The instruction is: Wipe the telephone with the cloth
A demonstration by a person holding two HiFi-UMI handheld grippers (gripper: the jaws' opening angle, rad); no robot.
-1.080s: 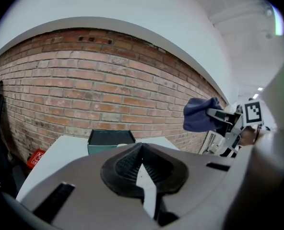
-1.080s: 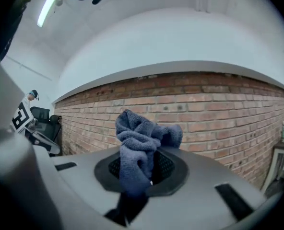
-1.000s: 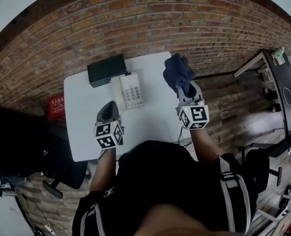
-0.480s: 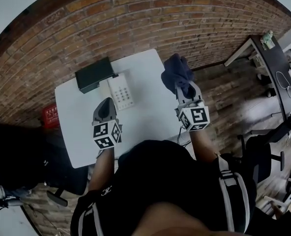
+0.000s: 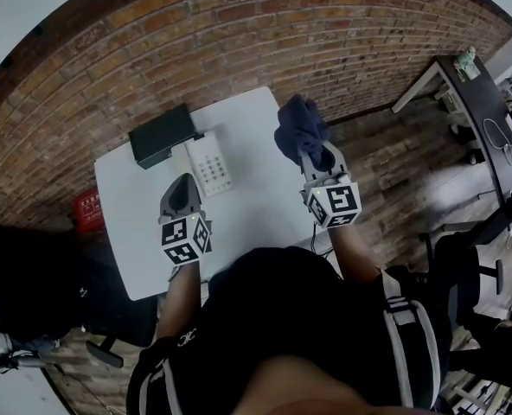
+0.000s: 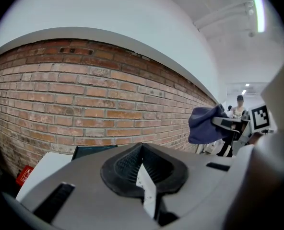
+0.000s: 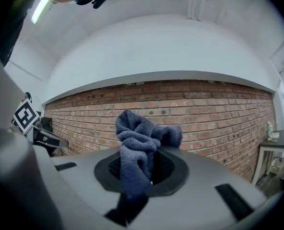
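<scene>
A white telephone (image 5: 208, 164) lies flat on the white table (image 5: 247, 206), next to a black box (image 5: 161, 135). My left gripper (image 5: 180, 194) hovers just in front of the telephone, shut, with nothing in it. In the left gripper view its jaws (image 6: 144, 164) point level at the brick wall. My right gripper (image 5: 319, 158) is shut on a dark blue cloth (image 5: 297, 128), held up over the table's far right corner. The bunched cloth (image 7: 142, 138) sticks up from the jaws of my right gripper (image 7: 149, 171). The telephone is hidden in both gripper views.
A brick wall (image 5: 265, 50) runs behind the table. The black box (image 6: 91, 151) shows past the left jaws. A red crate (image 5: 83, 206) sits on the floor at the left. A black desk (image 5: 485, 102) stands at the far right, and a person (image 6: 239, 110) is in the distance.
My right gripper has carried the cloth slightly left, over the table's corner. The left gripper stays shut in front of the telephone. The head camera has shifted a little.
</scene>
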